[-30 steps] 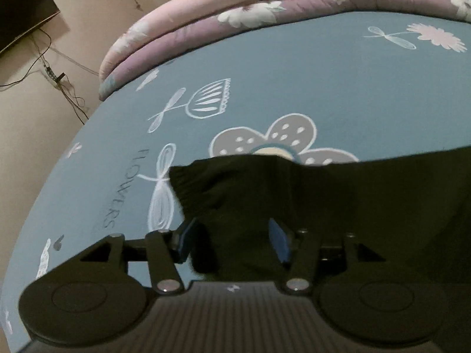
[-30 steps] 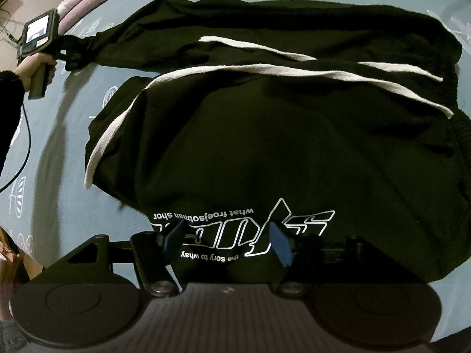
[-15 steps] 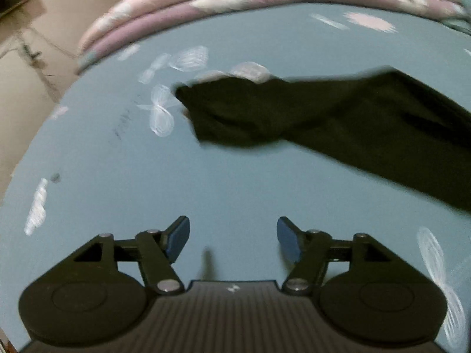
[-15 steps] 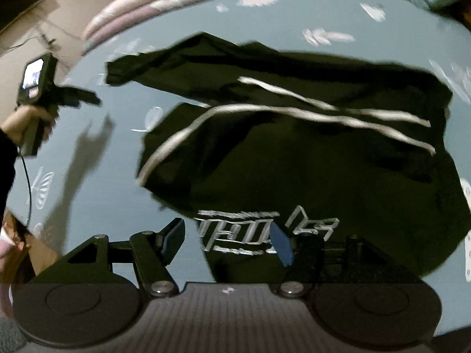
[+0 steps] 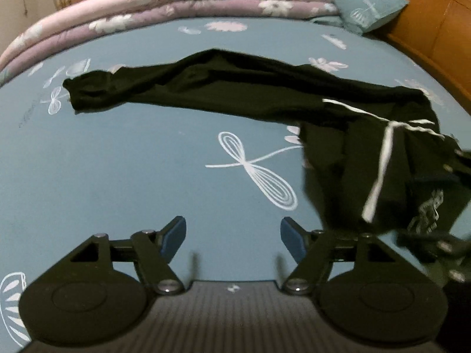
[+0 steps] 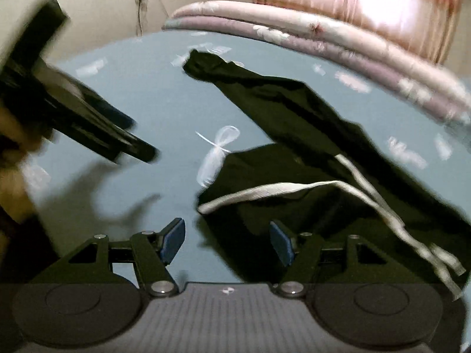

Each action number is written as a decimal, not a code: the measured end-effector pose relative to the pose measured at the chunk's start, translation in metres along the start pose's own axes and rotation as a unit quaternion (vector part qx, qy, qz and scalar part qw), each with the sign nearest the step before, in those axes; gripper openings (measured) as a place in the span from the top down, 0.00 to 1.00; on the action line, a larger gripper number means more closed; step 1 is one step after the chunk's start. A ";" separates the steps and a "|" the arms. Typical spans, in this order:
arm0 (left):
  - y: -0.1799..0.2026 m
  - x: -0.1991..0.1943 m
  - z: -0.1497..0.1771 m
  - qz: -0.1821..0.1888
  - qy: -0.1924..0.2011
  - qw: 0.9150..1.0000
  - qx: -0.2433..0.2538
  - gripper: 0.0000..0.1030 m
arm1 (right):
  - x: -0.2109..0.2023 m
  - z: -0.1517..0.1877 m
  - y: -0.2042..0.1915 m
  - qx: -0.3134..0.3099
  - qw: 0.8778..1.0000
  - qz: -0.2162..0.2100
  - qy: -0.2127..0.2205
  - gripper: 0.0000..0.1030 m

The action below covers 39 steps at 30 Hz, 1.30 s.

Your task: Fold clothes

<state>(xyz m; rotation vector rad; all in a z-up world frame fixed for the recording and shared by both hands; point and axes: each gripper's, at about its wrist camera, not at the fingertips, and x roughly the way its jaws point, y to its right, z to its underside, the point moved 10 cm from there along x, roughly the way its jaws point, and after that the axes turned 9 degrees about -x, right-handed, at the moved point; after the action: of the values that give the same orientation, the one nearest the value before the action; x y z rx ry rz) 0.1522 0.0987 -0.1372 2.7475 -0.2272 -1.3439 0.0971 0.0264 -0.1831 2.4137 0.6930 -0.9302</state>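
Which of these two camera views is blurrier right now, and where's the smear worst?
Right wrist view: blurrier, worst on the left gripper at its left edge. Left wrist view: mostly sharp, though the black white-striped garment smears at right; fisheye curves the blue flowered bedsheet.

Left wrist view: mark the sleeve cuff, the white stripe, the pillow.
sleeve cuff (image 5: 85, 94): left wrist view, on the ribbed end of the sleeve.
white stripe (image 5: 379, 170): left wrist view, mid-length of the band.
pillow (image 5: 365, 8): left wrist view, on its teal face.
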 end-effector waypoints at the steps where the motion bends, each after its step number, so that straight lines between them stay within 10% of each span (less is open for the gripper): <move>1: -0.002 -0.002 0.004 0.006 0.001 1.000 -0.007 0.30 | 0.005 0.002 -0.002 -0.007 1.000 0.009 -0.005 0.33; 8: -0.020 -0.011 0.026 -0.011 -0.004 0.999 -0.047 0.30 | 0.047 0.019 -0.012 -0.171 0.977 0.121 -0.042 0.33; 10: -0.021 -0.014 0.029 -0.014 -0.001 0.999 -0.044 0.30 | 0.054 0.021 -0.006 -0.179 0.972 0.146 -0.045 0.51; 11: -0.021 -0.015 0.030 -0.014 -0.001 0.999 -0.044 0.30 | 0.054 0.020 0.001 -0.158 0.976 0.144 -0.047 0.86; 12: -0.022 -0.016 0.032 -0.014 -0.003 0.999 -0.044 0.30 | 0.050 0.018 0.011 -0.122 0.982 0.135 -0.049 0.95; 17: -0.024 -0.016 0.032 -0.018 -0.006 0.999 -0.047 0.30 | 0.007 0.002 0.082 0.062 0.993 0.096 -0.003 0.95; 27: 0.004 -0.003 0.026 0.005 -0.017 1.000 -0.019 0.30 | -0.047 0.064 0.239 0.238 0.952 0.194 -0.005 0.95; 39: 0.029 0.009 0.020 0.014 -0.034 0.999 0.005 0.30 | -0.029 0.138 0.249 0.291 0.935 0.192 -0.072 0.90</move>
<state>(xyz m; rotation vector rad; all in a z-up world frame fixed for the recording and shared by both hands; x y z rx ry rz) 0.1391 0.0688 -0.1522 2.6991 -0.2763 -1.4340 0.1615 -0.2519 -0.1962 2.7861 -0.1465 -1.2475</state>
